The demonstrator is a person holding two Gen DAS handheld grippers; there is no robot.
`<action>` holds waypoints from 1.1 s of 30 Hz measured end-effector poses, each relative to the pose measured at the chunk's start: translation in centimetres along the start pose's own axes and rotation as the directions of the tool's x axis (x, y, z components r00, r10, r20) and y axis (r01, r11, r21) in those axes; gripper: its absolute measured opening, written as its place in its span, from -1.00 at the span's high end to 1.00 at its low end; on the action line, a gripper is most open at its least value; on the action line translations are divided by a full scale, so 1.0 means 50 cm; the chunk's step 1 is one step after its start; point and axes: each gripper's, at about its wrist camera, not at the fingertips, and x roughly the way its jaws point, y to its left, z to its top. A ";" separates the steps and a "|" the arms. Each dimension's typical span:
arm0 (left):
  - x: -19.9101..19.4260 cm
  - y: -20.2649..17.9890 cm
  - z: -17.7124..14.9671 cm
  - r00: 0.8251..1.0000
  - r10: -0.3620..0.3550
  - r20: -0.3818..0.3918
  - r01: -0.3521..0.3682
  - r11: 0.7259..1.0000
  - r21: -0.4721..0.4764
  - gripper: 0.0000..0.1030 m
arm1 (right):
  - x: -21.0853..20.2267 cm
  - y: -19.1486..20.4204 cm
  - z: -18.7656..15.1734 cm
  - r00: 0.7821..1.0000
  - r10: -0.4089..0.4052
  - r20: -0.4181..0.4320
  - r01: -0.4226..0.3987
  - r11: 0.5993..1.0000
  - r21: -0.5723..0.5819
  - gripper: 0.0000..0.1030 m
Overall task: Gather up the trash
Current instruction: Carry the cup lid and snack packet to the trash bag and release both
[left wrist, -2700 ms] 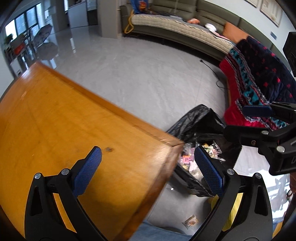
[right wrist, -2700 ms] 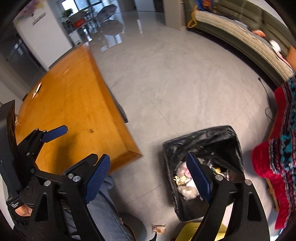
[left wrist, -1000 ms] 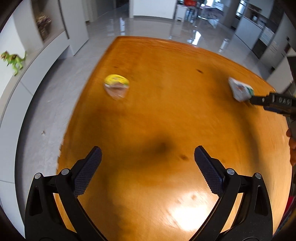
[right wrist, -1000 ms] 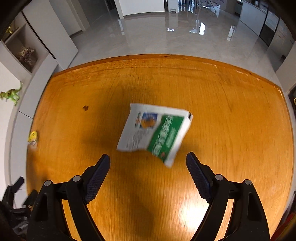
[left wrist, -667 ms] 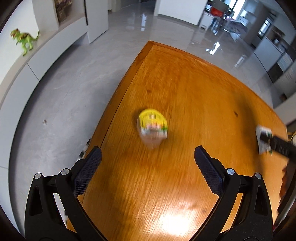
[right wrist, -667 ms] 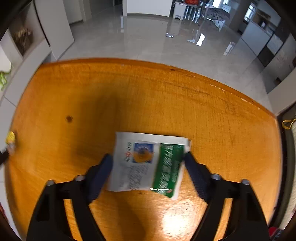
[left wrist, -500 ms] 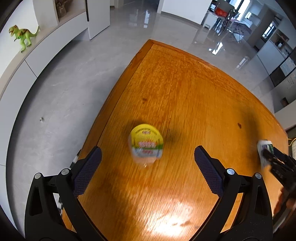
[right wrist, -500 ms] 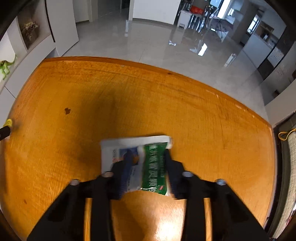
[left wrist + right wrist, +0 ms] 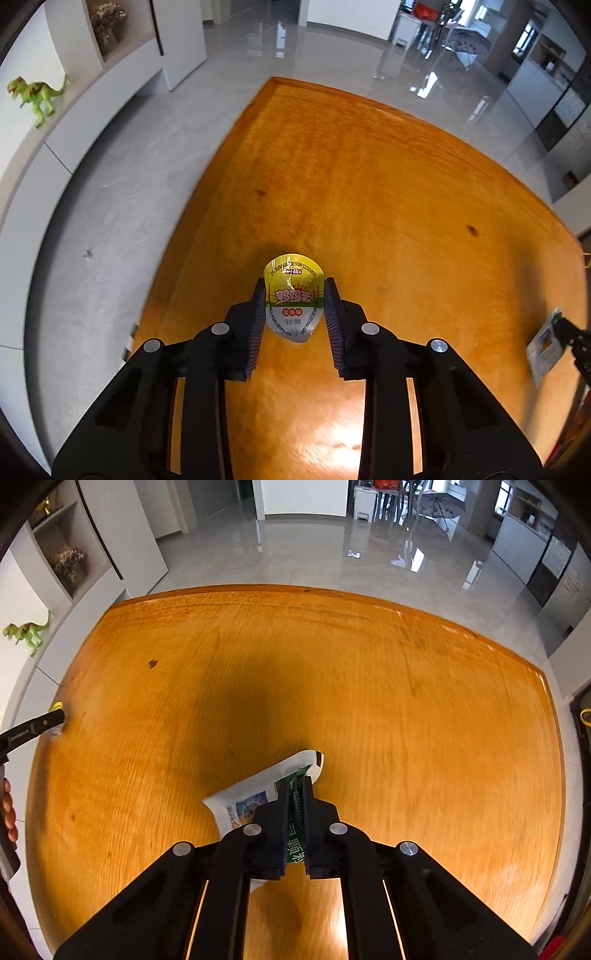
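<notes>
Two pieces of trash sit in two grips above one orange wooden tabletop (image 9: 388,192). Nearest the left wrist camera, the left gripper (image 9: 294,295) has just been closing, and its fingers (image 9: 258,314) now press both sides of a small sealed snack cup (image 9: 293,301). The cup's foil lid is yellow above a green band and silver at the near end, with red Chinese characters across the middle; the smaller print is too fine to read. The cup is near the tabletop's left edge.

In the right wrist view, the right gripper (image 9: 294,786) has also just been closing and is nearly shut on one flat white and green sachet (image 9: 258,794). The sachet shows a blue and orange picture and white Chinese characters on the green panel, partly hidden by the fingers (image 9: 282,812). It is pinched over the near middle of the tabletop.

Beyond the tabletop's left edge, one green toy dinosaur (image 9: 35,94) stands on a white shelf.
</notes>
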 end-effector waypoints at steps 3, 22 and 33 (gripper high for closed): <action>-0.026 -0.021 -0.026 1.000 -0.031 0.005 0.031 0.999 0.034 0.41 | -0.037 -0.023 -0.038 1.000 0.019 0.003 -0.019 1.000 0.021 0.88; -0.259 -0.322 -0.387 0.952 -0.302 -0.049 0.301 0.896 0.325 0.42 | -0.331 -0.211 -0.478 0.996 0.018 0.088 -0.038 0.973 0.227 0.88; -0.342 -0.654 -0.692 0.891 -0.413 -0.191 0.436 0.653 0.620 0.42 | -0.496 -0.403 -0.849 0.985 -0.111 0.131 0.040 0.891 0.452 0.88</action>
